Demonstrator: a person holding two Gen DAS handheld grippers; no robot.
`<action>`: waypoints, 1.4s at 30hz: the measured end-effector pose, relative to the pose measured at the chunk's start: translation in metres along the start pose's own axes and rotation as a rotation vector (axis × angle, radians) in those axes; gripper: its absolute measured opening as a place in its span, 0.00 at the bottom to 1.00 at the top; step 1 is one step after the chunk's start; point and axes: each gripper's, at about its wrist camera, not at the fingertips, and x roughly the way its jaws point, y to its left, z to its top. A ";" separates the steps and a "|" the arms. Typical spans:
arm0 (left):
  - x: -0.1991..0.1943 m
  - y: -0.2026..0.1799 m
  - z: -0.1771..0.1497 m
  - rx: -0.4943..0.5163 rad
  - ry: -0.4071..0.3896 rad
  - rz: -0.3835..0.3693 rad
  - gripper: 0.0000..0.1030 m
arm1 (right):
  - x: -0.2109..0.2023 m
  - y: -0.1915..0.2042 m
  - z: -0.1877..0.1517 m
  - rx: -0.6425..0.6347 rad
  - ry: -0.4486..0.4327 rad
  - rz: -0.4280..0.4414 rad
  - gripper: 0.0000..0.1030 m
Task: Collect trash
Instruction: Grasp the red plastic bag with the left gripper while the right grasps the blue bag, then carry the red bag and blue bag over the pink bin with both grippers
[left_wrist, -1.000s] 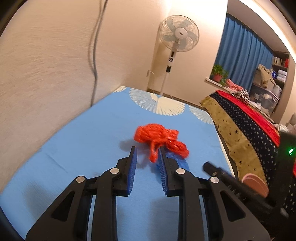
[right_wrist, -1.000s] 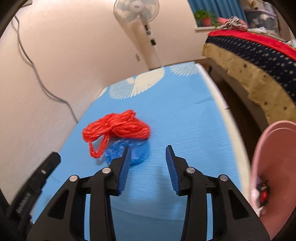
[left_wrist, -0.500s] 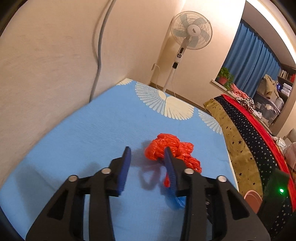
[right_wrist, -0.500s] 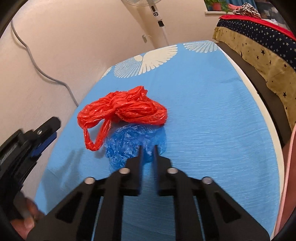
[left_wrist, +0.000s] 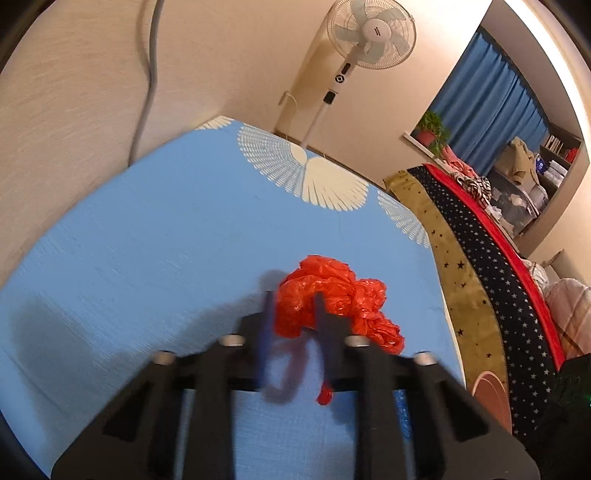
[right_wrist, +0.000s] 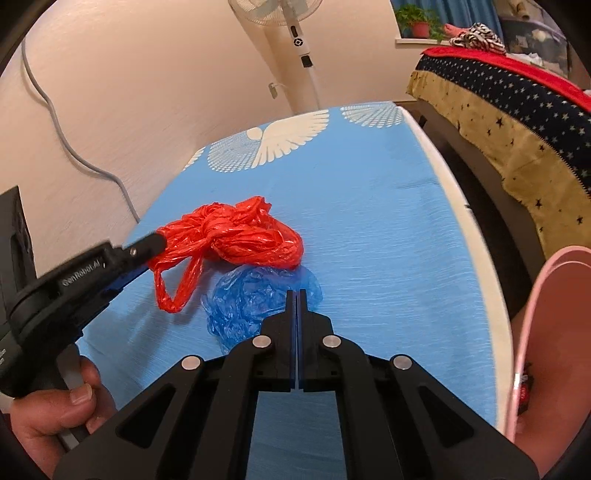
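A crumpled red plastic bag (right_wrist: 236, 236) lies on the blue tablecloth (right_wrist: 369, 229), with a crumpled blue plastic bag (right_wrist: 251, 299) just in front of it. My left gripper (left_wrist: 293, 306) is blurred, its fingers partly open around the near end of the red bag (left_wrist: 325, 295); it also shows in the right wrist view (right_wrist: 147, 247) touching the red bag's left side. My right gripper (right_wrist: 296, 295) is shut, its tips pinching the right edge of the blue bag.
A pink bin (right_wrist: 554, 332) stands off the table's right edge. A bed with a starred cover (right_wrist: 517, 110) lies beyond the gap. A standing fan (left_wrist: 369, 29) and a grey cable (left_wrist: 147, 74) are at the wall.
My left gripper has moved forward onto the red bag and narrowed around it. My right gripper closed on the blue bag's edge about half a second ago and stays shut.
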 end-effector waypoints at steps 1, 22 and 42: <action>-0.001 -0.002 -0.001 0.012 -0.001 0.001 0.08 | -0.005 -0.002 0.000 0.001 -0.005 -0.011 0.00; -0.105 -0.046 -0.022 0.197 -0.109 0.052 0.05 | -0.112 -0.031 -0.021 0.047 -0.116 -0.130 0.00; -0.165 -0.078 -0.053 0.300 -0.139 -0.020 0.05 | -0.190 -0.031 -0.039 -0.001 -0.205 -0.152 0.00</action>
